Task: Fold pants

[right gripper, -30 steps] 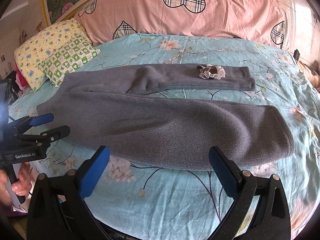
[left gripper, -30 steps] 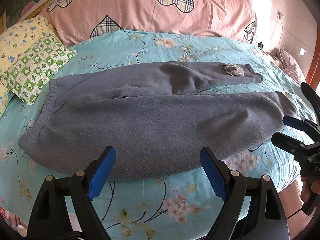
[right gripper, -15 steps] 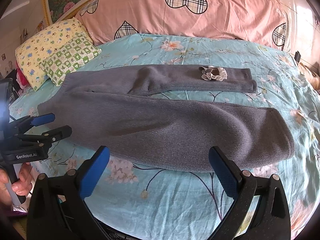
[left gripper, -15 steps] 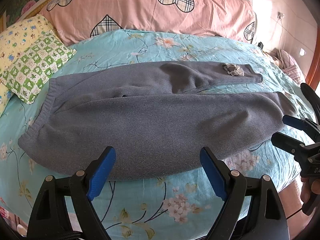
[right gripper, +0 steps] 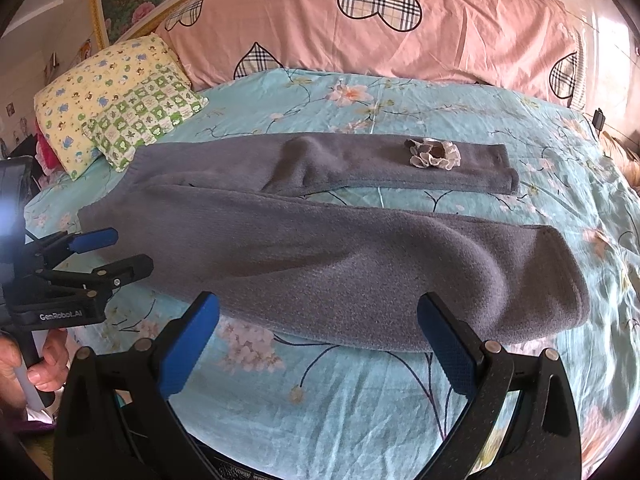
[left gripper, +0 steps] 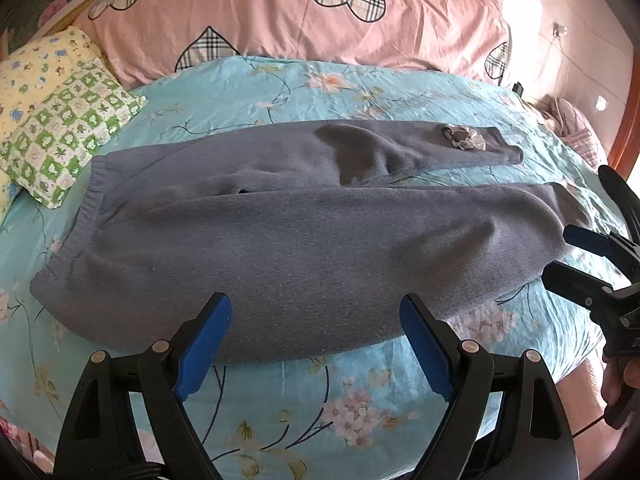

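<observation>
Grey fleece pants [left gripper: 304, 240] lie spread flat across the bed, waistband at the left, both legs running right; they also show in the right wrist view [right gripper: 340, 248]. A small lace flower trim [right gripper: 432, 153] sits near the far leg's cuff. My left gripper [left gripper: 316, 344] is open and empty, just short of the near leg's front edge. My right gripper [right gripper: 318, 340] is open and empty, in front of the near leg toward its cuff. Each gripper shows in the other's view, the right [left gripper: 560, 256] and the left [right gripper: 124, 252].
The bed has a turquoise floral sheet [right gripper: 320, 392]. A long pink pillow [left gripper: 288, 20] lies along the headboard. Two patterned pillows [left gripper: 60, 120] sit at the left, close to the waistband. The bed's front edge lies just under both grippers.
Both grippers have shifted only slightly; the view has drifted a little. The pants have not moved.
</observation>
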Available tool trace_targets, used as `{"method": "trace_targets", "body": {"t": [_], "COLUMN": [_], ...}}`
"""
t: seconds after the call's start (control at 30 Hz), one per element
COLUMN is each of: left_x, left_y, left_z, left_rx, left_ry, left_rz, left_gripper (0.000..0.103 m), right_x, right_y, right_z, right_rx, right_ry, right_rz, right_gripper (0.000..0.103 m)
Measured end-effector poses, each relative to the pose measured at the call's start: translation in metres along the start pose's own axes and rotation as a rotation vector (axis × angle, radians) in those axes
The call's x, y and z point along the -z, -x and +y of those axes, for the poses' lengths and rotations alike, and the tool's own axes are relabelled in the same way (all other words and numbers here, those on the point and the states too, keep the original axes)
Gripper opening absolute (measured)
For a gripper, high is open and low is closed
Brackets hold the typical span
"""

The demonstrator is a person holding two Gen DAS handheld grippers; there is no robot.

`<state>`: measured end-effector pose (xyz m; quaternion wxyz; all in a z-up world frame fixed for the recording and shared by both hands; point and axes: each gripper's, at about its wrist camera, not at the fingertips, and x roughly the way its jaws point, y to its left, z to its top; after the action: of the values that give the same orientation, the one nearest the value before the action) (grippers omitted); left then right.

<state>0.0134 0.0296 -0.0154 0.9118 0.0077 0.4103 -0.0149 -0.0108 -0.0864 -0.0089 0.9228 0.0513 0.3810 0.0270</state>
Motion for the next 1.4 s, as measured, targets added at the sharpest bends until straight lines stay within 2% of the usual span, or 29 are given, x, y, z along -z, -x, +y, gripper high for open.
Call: {"method": "trace_targets", "body": {"t": [0.37,0.67,1.07,1.23,1.4], "left_x": [-0.009,-0.030,-0.086,-0.113,-0.146], "left_y": [-0.008,-0.018,-0.055,-0.073,-0.097], "left_z": [-0.002,-0.005,-0.004,-0.005,-0.006], "left_rx": [0.045,0.081,0.169,0.175,0.235], "left_ry": [-0.034,-0.072,-0.128,-0.147,-0.158], "left_rz": [0.019,0.017,0.052,0.056,0.088], "left_gripper": [0.087,0.087,0.087,0.087,0.087], "right_x": [-0.007,-0.023,-0.057,-0.077,-0.100], "right_y": [-0.001,-0.001,-0.013,-0.021,-0.031], "right_z": [-0.004,-0.030,-0.079,-0.105,-0.136], "right_rx": [-0.013,-0.032,-0.031,-0.013,-0.006], "right_ry": [-0.006,-0.069,-0.136,-0.153,-0.180], "right_rz": [0.004,-0.007,-0.008,-0.005,0.011], "right_gripper": [0.099,0.099,0.099,0.099,0.099]}}
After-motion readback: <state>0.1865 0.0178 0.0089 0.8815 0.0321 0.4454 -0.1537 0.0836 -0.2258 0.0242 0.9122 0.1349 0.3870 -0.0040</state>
